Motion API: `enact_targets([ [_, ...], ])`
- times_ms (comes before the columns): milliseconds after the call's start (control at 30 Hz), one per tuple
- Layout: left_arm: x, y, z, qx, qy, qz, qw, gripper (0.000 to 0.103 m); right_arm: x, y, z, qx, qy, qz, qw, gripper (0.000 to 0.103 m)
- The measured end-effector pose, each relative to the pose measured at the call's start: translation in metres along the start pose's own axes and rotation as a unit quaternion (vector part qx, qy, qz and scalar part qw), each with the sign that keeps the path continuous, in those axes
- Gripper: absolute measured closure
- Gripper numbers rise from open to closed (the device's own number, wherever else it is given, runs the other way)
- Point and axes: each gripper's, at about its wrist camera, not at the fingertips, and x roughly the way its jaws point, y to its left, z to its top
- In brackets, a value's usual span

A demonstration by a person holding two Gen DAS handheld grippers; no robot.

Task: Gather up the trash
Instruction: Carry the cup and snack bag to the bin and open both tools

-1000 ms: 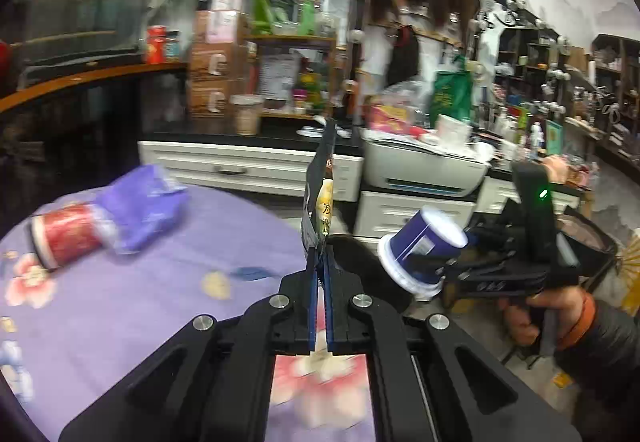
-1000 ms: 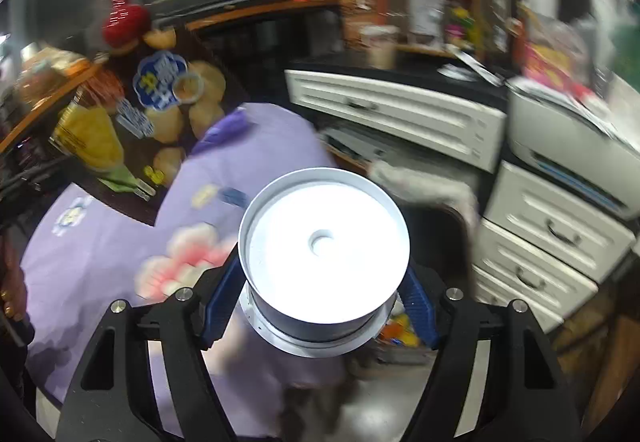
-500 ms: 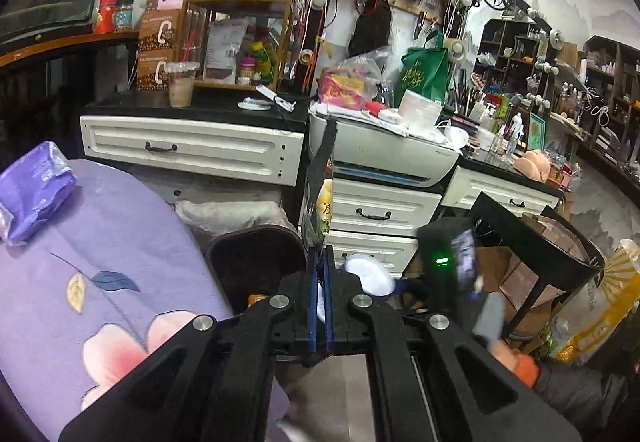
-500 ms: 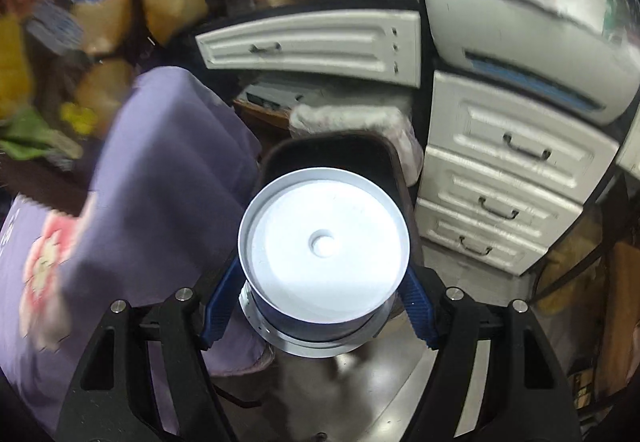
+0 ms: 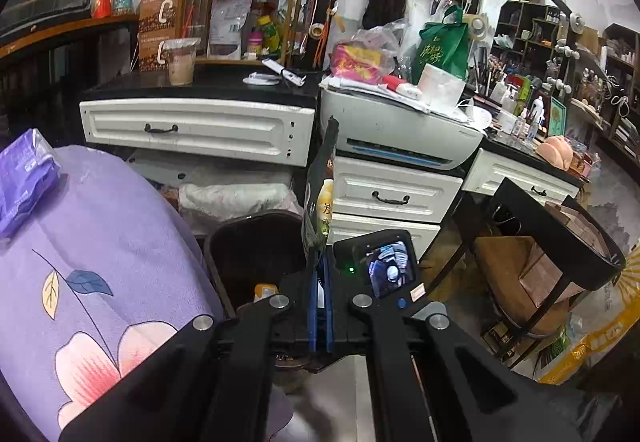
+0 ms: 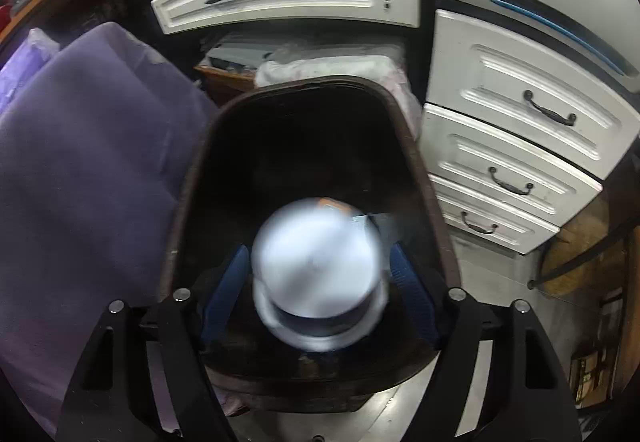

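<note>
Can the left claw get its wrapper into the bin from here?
Probably yes. The left claw holds the wrapper beside the open bin, but the right claw, open with its cup dropping, is over the opening.

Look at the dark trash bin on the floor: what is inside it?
In the trash bin, the blurred white paper cup sits between the open right gripper fingers, with an orange item beneath. The rest of the interior is dark or covered.

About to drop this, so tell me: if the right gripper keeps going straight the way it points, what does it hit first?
The blurred cup sits loose between the open right gripper fingers, so that comes first. Beyond it, the bin interior; depth is unclear.
</note>
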Motion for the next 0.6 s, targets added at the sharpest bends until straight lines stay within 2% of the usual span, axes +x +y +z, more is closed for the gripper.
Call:
enact_targets([
  [233,0.019,0.000,0.001,-0.010,0.021,0.008,0.9997,0.099,-0.036,-0.020,-0.012,0.012,-0.035,-0.006,0.999,0.024],
  [433,0.057,-0.006,-0.003,-0.026,0.074,0.012,0.9969,0.099,-0.084,-0.052,-0.039,0.020,-0.063,-0.044,0.997,0.024],
  [600,0.091,-0.013,-0.013,-0.034,0.118,0.023,0.9922,0.099,-0.121,-0.081,-0.059,0.043,-0.080,-0.056,0.994,0.024],
])
